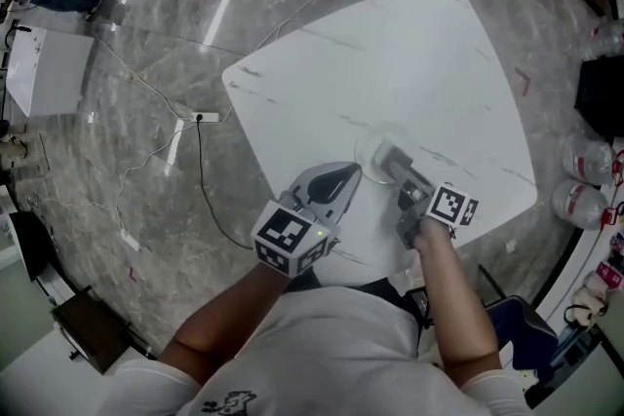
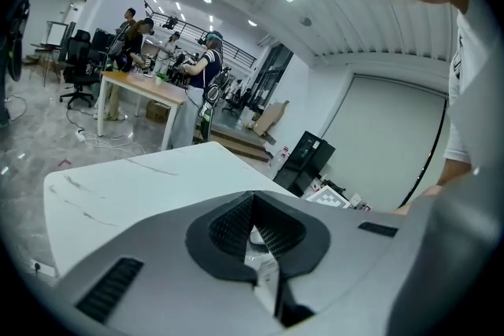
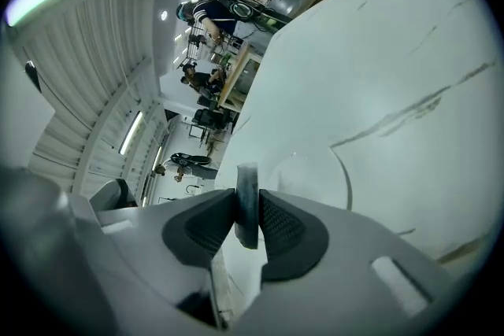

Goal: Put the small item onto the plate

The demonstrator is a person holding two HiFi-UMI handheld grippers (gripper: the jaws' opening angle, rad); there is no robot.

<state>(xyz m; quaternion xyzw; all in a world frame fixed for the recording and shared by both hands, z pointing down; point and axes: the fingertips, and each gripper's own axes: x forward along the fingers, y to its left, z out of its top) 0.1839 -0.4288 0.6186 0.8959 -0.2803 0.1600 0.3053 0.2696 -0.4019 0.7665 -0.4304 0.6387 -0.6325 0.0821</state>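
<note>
On the white marble-look table lies a clear round plate, close to the near edge. My right gripper reaches over the plate from the near side. In the right gripper view it is shut on a small flat grey item held on edge, with the plate just beyond the tips. My left gripper rests low beside the plate's left rim. In the left gripper view its jaws meet at the tips with nothing held between them.
Cables and a power strip trail over the floor left of the table. A white box stands at far left, and bags sit at right. People work at a distant table.
</note>
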